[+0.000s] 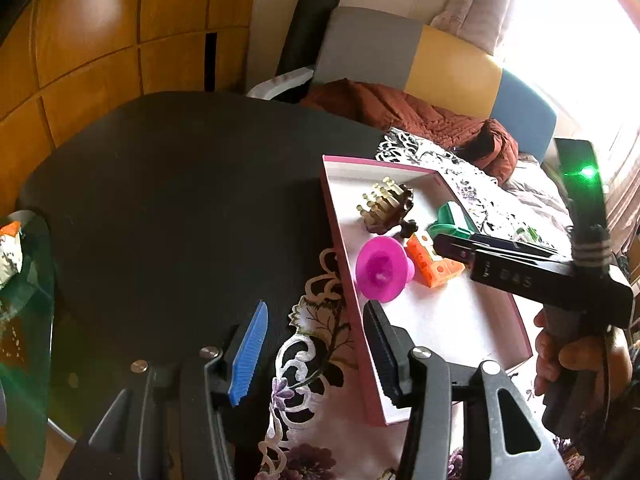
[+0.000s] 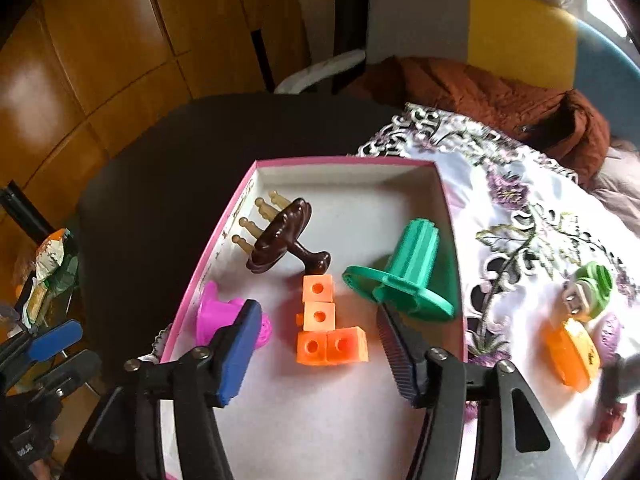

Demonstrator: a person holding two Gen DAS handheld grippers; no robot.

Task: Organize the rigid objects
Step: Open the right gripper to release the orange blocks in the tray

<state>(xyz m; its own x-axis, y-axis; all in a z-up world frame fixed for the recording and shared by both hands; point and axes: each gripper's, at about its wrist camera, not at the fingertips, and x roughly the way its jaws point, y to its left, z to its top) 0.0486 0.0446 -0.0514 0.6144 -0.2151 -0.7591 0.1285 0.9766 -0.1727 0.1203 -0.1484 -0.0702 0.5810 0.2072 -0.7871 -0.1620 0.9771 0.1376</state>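
Observation:
A pink-rimmed box (image 2: 340,160) holds a brown peg brush (image 2: 280,236), a green cone piece (image 2: 408,276), a magenta funnel-shaped piece (image 2: 216,312) and orange linked cubes (image 2: 328,336). My right gripper (image 2: 316,312) hovers over the box, open. The cubes lie between its fingers, and neither pad touches them. My left gripper (image 1: 316,308) stands open and holds nothing, straddling the box's left rim (image 1: 344,264) above the tablecloth. The left wrist view shows the right gripper (image 1: 452,246) reaching in over the cubes (image 1: 432,264), with the magenta piece (image 1: 384,270) beside them.
On the flowered tablecloth (image 2: 520,220) right of the box lie a green-and-grey piece (image 2: 588,292), an orange piece (image 2: 572,356) and a small blurred red thing (image 2: 608,424). The bare dark tabletop (image 1: 180,200) spreads to the left. A rust jacket (image 2: 500,96) lies behind.

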